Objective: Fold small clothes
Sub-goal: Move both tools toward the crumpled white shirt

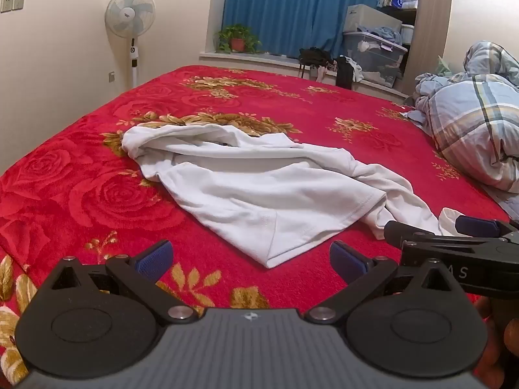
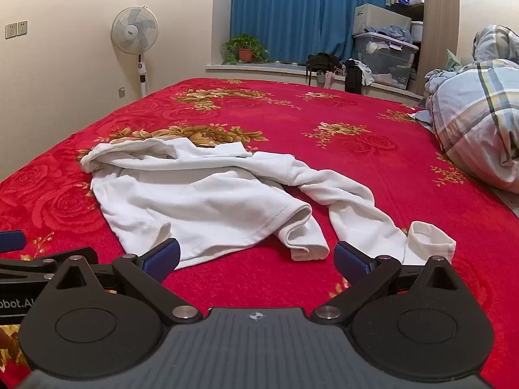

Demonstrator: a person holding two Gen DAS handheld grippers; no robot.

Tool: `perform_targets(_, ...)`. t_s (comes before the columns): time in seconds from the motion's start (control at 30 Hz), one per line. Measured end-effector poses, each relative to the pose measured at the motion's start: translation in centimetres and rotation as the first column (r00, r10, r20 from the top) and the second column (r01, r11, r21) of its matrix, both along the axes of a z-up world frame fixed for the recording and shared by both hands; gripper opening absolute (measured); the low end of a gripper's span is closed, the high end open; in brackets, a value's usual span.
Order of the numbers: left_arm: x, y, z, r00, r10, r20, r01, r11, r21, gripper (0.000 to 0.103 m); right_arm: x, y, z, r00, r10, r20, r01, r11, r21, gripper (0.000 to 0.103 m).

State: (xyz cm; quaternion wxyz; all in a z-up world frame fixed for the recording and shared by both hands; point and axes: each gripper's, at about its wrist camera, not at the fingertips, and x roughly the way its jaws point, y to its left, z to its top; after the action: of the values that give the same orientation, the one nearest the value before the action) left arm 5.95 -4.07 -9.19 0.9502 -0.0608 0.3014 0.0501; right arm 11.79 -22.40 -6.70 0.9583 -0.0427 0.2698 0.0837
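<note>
Shirt point(image 1: 259, 191), white and long-sleeved, lies crumpled on the red floral bed point(image 1: 81, 194), ahead of both claws and not yet folded. Its long axis runs slantwise, from a bunched end far left to the near right, where one sleeve point(image 2: 363, 214) trails off. The sleeve's cuff point(image 2: 428, 243) sits just beyond the right claw point(image 2: 256, 256), so that claw is nearer the sleeve. The left claw point(image 1: 251, 261) faces the near hem corner point(image 1: 272, 259), which lies between its pads. Both claws stand wide and hold nothing. From this low angle it is hard to tell whether the far bunched end is the collar or a hood.
</note>
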Motion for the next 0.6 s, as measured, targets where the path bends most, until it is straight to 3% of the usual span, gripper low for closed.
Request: perform_targets(0.6,-0.01,0.14,0.01,1.0,-0.002,0.001,0.002,1.0,-0.004,0.102,-0.01,-0.07,-0.16,1.0,0.007,-0.002,-0.007,1.0,-0.007,0.097)
